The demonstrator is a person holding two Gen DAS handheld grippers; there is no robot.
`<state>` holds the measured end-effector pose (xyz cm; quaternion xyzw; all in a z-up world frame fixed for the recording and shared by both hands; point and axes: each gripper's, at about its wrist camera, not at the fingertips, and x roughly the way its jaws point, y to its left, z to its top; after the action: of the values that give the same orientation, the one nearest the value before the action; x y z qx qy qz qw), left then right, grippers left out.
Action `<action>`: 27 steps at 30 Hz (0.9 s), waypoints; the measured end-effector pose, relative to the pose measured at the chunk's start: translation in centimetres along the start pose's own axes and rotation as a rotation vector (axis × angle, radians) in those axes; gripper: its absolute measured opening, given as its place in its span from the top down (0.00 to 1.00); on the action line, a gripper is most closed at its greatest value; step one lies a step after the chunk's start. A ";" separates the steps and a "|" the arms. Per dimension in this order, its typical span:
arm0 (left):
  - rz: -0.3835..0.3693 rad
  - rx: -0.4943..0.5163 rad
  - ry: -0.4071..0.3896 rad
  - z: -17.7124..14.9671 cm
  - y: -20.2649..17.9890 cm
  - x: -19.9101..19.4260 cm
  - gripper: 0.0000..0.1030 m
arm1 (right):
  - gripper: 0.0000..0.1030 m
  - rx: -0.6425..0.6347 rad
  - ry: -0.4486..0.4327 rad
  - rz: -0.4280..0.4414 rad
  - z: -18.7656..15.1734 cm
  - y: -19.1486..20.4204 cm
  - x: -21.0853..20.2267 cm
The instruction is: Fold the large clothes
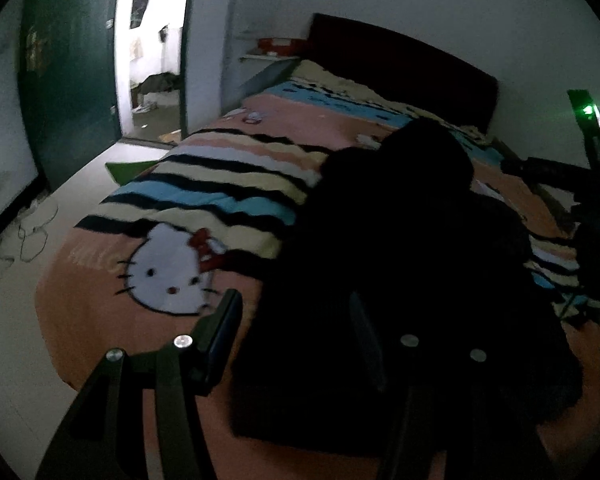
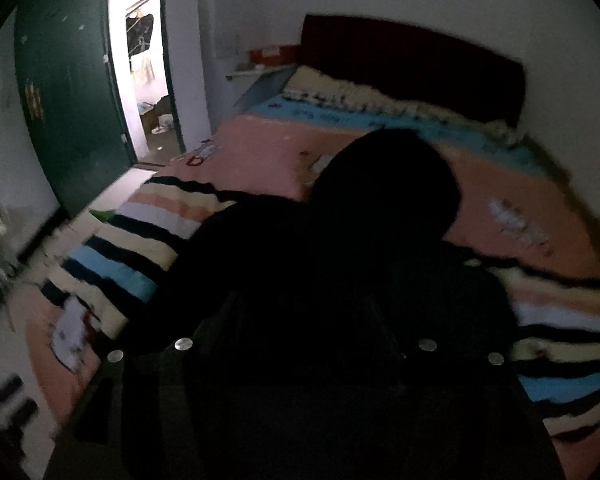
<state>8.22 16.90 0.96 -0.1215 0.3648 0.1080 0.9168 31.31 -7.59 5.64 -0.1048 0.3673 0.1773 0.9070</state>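
The left gripper [image 1: 296,320] hangs half open and empty above the near-left edge of the black garment [image 1: 400,240], which lies spread across the striped blanket [image 1: 220,184]. The right gripper [image 2: 300,320] hovers over the dark cloth, its spread unclear.

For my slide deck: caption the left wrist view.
Open left tool above a dark garment lying on a striped cartoon-cat blanket.

A garment [image 1: 400,248] lies spread on the blanket [image 1: 204,184] covering the bed [image 1: 100,320], filling the lower right of the left wrist view. The headboard [image 1: 404,68] stands behind it, upper right. A door [image 1: 68,80] hangs open at upper left, with floor [image 1: 80,184] left of the bed.
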 end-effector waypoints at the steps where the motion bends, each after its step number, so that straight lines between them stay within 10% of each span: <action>1: -0.001 0.019 0.001 0.1 -1.2 -0.2 0.48 | 0.37 -0.021 -0.010 -0.021 -0.4 -0.3 -0.8; 27: -0.018 0.391 0.033 4.2 -22.1 8.1 0.48 | 0.30 0.084 -0.086 -0.181 -9.6 -14.3 -3.9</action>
<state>23.03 -1.88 1.43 0.0536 0.3927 0.0247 0.9178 28.41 -24.72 2.41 -0.0918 0.3241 0.0834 0.9379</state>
